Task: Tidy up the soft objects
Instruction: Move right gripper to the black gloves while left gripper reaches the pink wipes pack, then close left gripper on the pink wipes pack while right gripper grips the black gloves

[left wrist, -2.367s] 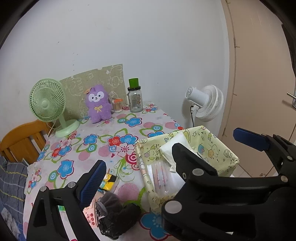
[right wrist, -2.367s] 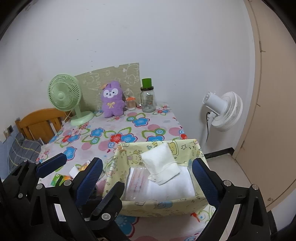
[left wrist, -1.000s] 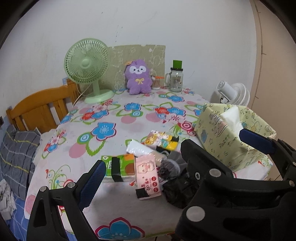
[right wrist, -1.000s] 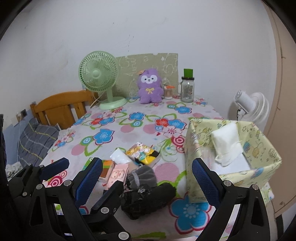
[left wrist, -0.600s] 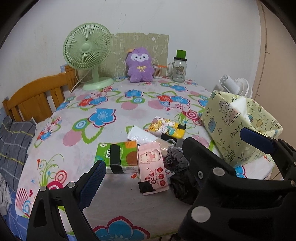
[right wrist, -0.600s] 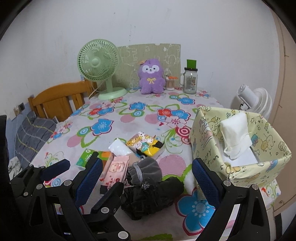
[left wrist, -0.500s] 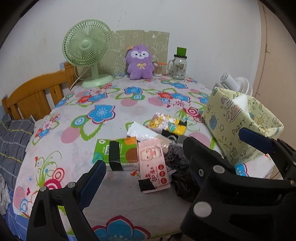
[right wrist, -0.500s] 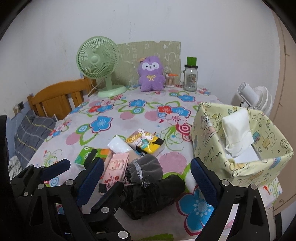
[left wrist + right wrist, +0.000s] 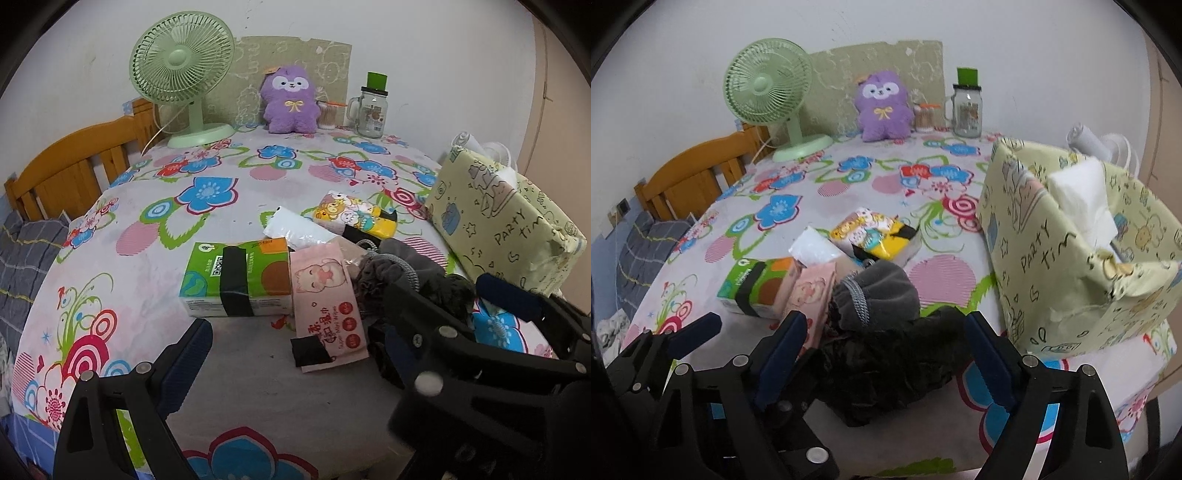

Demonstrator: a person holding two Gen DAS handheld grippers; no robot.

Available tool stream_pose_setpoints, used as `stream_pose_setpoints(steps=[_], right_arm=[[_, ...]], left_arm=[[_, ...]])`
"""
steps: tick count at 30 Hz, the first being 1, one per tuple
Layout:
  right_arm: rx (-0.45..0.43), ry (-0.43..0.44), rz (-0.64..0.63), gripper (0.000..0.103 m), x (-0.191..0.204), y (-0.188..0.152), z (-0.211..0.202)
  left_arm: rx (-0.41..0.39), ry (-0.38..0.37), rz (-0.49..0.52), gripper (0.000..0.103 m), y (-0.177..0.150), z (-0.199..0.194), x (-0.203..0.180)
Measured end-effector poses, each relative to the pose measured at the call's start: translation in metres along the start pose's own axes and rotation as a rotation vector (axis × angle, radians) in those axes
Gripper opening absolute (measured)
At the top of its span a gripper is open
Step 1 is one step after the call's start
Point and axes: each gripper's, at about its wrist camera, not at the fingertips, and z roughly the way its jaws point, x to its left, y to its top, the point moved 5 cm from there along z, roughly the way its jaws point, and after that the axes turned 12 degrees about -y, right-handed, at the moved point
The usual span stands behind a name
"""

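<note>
Both grippers gape wide, nothing held. Right gripper (image 9: 886, 347) straddles the black crumpled garment (image 9: 886, 369) just ahead of its fingers, with the grey knit hat (image 9: 882, 291) lying on the garment's far side. Left gripper (image 9: 340, 314) hovers over bare tablecloth (image 9: 129, 229); green tissue pack (image 9: 236, 280) and pink wet-wipes pack (image 9: 327, 295) sit just ahead between its fingers. Only the right wrist view looks into the yellow cartoon fabric bin (image 9: 1071, 258), to that gripper's right, showing a white folded cloth (image 9: 1082, 199) inside; the left view gets only the bin's outer wall. Yellow cartoon tissue pack (image 9: 354, 214) and clear plastic bag (image 9: 291, 229) lie farther ahead. The near table edge runs under both grippers; open cloth lies left of the left gripper.
</note>
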Motion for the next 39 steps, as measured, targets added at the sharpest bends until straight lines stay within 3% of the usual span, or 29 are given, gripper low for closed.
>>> stream_pose_setpoints(steps=[10,14,19,21,24,39], right_arm=[[0.041,-0.025,0.015,0.058,-0.003,-0.005,0.011],[0.038,-0.021,0.015,0.050,-0.003,-0.005,0.012],[0.035,-0.006,0.016,0.041,-0.001,-0.005,0.010],[0.034,-0.002,0.017,0.040,0.001,-0.004,0.010],[0.027,0.006,0.011,0.038,0.003,-0.005,0.008],[-0.027,0.005,0.015,0.037,-0.001,0.007,-0.010]], left_arm=[[0.028,0.018,0.008,0.094,-0.002,0.011,-0.001],[0.035,-0.010,0.005,0.078,-0.003,0.013,-0.004],[0.046,-0.049,-0.007,0.065,-0.003,0.014,-0.005],[0.048,-0.040,-0.008,0.049,-0.003,0.014,-0.006],[0.052,-0.003,-0.001,0.041,-0.003,0.015,-0.004],[0.022,-0.025,-0.015,0.040,0.005,-0.001,-0.009]])
